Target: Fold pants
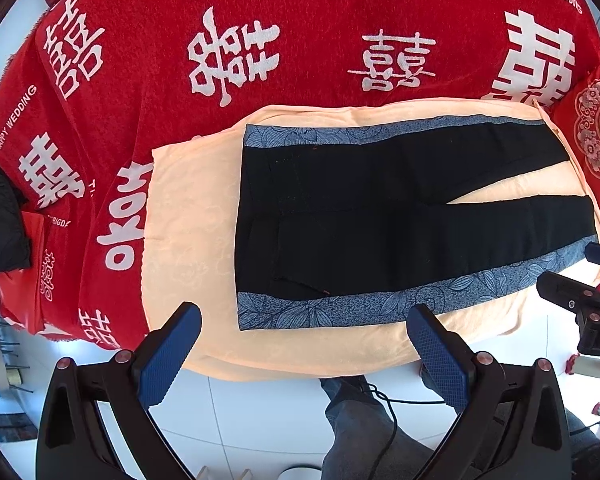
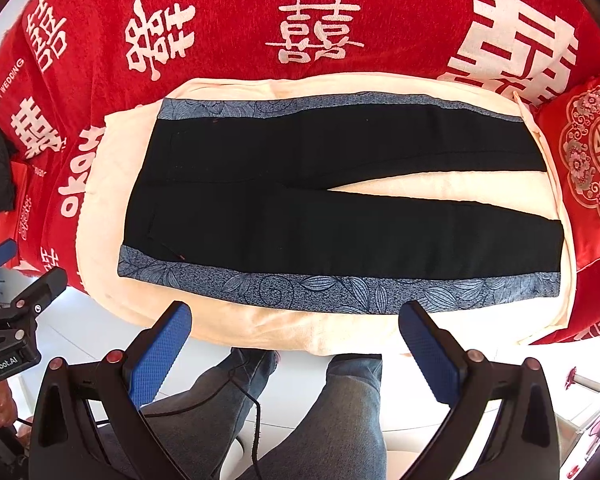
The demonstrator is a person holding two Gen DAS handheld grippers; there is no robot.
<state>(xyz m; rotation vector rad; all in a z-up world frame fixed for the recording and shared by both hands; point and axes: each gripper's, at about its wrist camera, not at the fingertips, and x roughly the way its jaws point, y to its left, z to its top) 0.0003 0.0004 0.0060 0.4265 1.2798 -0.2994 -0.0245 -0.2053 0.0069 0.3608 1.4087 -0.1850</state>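
Pants (image 2: 320, 200) lie flat, legs splayed, on the towel (image 2: 112, 184); both grippers (image 1: 304, 344) (image 2: 296, 340) hover spread and empty, so a deep pinch risks catching towel too.

Black pants (image 2: 340, 204) with blue floral side stripes, spread flat, unfolded, legs slightly parted, waist at left

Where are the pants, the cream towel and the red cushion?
pants (image 2: 300, 216): right wrist view, black middle.
cream towel (image 2: 260, 328): right wrist view, near edge.
red cushion (image 2: 592, 160): right wrist view, its patterned face.
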